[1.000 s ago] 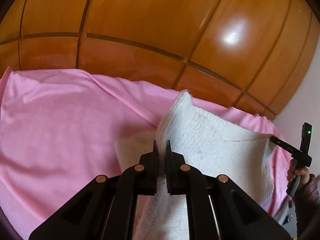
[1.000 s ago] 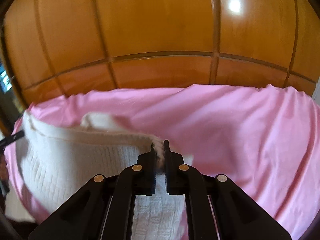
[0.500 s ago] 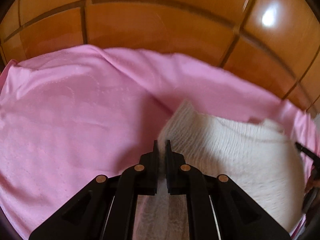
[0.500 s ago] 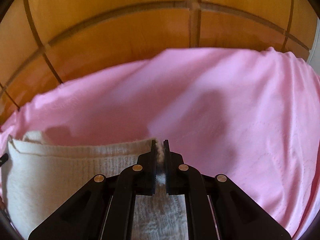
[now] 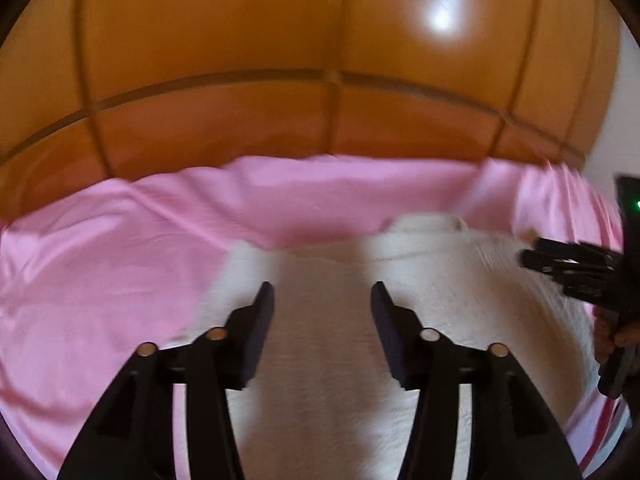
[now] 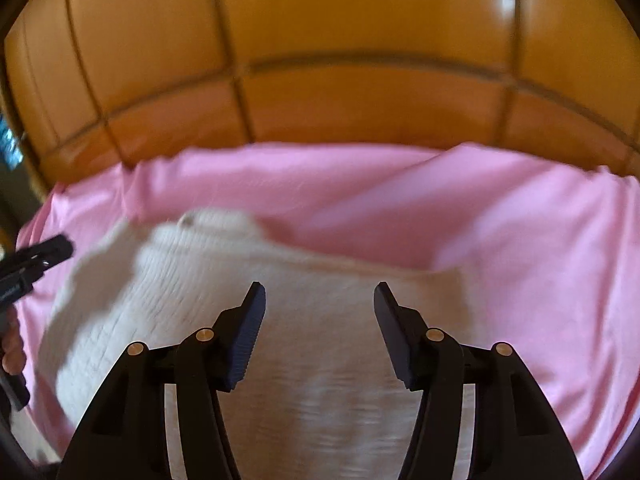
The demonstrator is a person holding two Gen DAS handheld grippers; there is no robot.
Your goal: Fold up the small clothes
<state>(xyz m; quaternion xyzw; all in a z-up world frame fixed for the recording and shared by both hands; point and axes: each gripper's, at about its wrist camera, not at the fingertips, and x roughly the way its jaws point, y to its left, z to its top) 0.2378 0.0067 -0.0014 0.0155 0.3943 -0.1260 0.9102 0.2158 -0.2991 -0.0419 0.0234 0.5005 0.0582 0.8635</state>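
Left gripper [image 5: 322, 298]: your jaws are opening, nothing pinched between them, the garment lying below.
Right gripper [image 6: 320, 296]: your jaws are opening too, pads clear of the knit.
White knitted garment [image 6: 320, 360]: lies folded on the pink sheet [image 6: 520, 260], under both your grippers.
Backdrop: wooden panelled headboard [image 5: 240, 60] behind the sheet.

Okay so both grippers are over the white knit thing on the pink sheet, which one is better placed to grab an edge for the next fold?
Probably right. The right gripper has the white knit garment's far corner just beside its open fingers; the left gripper hangs over mid-cloth. Both sets of jaws are opening, holding nothing.
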